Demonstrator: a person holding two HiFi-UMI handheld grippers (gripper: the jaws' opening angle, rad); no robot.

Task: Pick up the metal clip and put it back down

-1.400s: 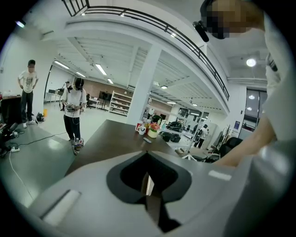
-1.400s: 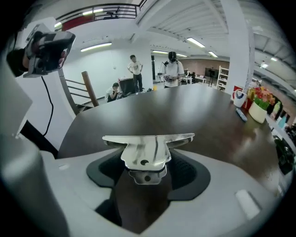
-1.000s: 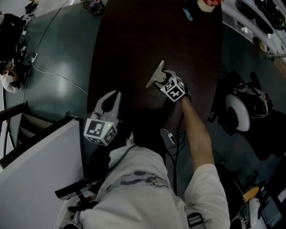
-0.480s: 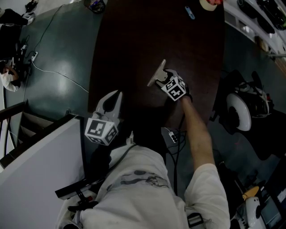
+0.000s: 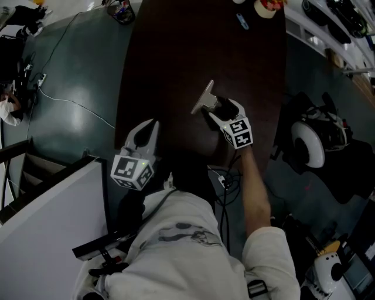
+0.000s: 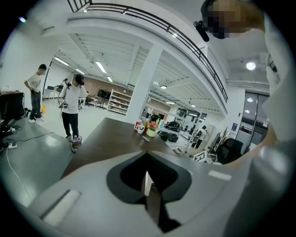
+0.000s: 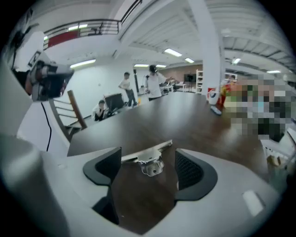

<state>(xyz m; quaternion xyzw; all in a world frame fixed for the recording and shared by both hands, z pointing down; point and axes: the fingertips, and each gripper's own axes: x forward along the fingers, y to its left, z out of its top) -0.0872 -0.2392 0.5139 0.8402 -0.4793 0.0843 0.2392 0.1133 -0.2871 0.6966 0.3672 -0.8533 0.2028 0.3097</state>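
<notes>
The metal clip [image 5: 204, 96] lies on the dark wooden table [image 5: 176, 53], a flat silver strip with a small looped handle. In the right gripper view the clip [image 7: 149, 158] rests on the wood between the tips of my right gripper [image 7: 145, 169]. The jaws are opening, and neither pad touches the clip. From the head view, my right gripper [image 5: 215, 109] sits just behind the clip, on the near side. My left gripper [image 5: 150, 126] hovers at the table's near left edge, shut and empty, its jaws [image 6: 147, 179] closed to a thin seam.
Cups and small items [image 5: 266, 7] and a blue pen-like object [image 5: 242, 21] stand at the table's far end. A cable [image 5: 70, 102] runs over the green floor on the left. A white round device [image 5: 307, 143] sits right of the table. People [image 6: 71, 104] stand in the distance.
My right gripper has drawn back toward the person and its jaws have widened. The clip stays on the table where it was. The left gripper has not moved.
</notes>
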